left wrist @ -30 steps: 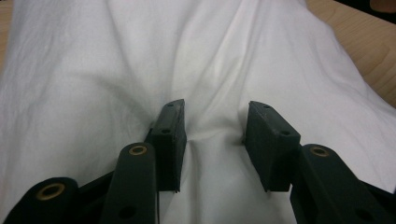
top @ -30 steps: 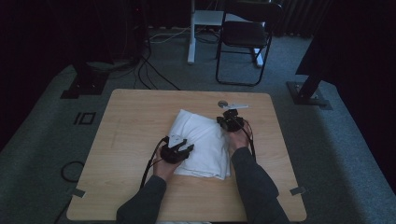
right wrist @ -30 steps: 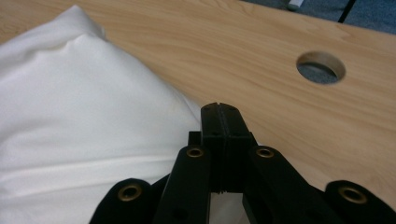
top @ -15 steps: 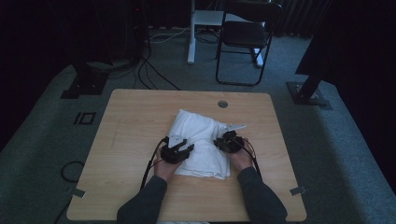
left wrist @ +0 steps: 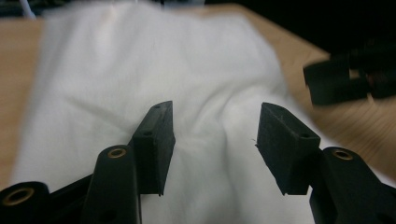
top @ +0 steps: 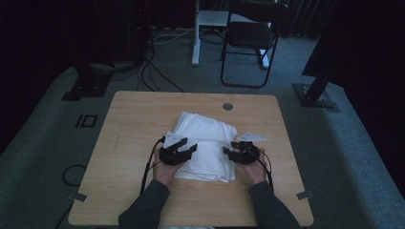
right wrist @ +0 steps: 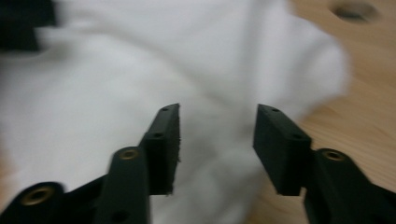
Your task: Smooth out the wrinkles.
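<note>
A folded white cloth point(top: 205, 140) lies in the middle of the wooden table point(top: 133, 124). A small white flap point(top: 253, 137) of it sticks out to the right. My left gripper point(top: 188, 145) hovers at the cloth's near left edge, my right gripper point(top: 229, 148) at its near right edge. The two point toward each other. Both pairs of jaws have just been opening and stand apart, with nothing pressed between them. In the left gripper view, my left gripper point(left wrist: 212, 116) looks across the cloth point(left wrist: 154, 60) at the other gripper point(left wrist: 345, 79). In the right gripper view, my right gripper point(right wrist: 217, 116) looks over blurred cloth point(right wrist: 140, 70).
A round cable hole point(top: 228, 106) is set in the table behind the cloth. A black chair point(top: 250, 36) and a white stand point(top: 196, 33) are on the carpet beyond the table. Cables point(top: 153, 76) trail on the floor at the far left.
My right gripper has come from the cloth's far right corner toward me, let go of the white flap and opened. My left gripper has lifted slightly and opened wider.
</note>
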Motion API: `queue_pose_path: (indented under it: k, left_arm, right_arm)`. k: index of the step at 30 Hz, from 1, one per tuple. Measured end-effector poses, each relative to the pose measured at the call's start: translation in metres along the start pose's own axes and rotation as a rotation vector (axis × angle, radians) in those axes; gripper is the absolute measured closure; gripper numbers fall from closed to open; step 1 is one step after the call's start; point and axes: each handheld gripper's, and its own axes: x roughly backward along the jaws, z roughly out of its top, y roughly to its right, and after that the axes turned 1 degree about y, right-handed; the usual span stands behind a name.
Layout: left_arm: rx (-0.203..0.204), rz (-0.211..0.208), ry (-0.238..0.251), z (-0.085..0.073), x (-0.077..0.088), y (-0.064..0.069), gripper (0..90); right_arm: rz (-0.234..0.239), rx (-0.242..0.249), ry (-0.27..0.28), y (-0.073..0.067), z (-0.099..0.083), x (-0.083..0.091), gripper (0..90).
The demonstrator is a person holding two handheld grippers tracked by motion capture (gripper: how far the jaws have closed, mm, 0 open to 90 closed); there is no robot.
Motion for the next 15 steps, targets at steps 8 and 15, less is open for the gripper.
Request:
queue_pose_path:
  k: [8,15]
  left_arm:
    - [0.024,0.116,-0.015,-0.003,0.019,-0.025,46.2]
    - [0.060,0.103,-0.093,-0.030,0.016,-0.031,45.2]
  right_arm:
    - [-0.002,0.197,-0.159,-0.036,-0.021,-0.026,49.8]
    - [-0.055,0.198,-0.170,-0.028,-0.026,-0.029,48.0]
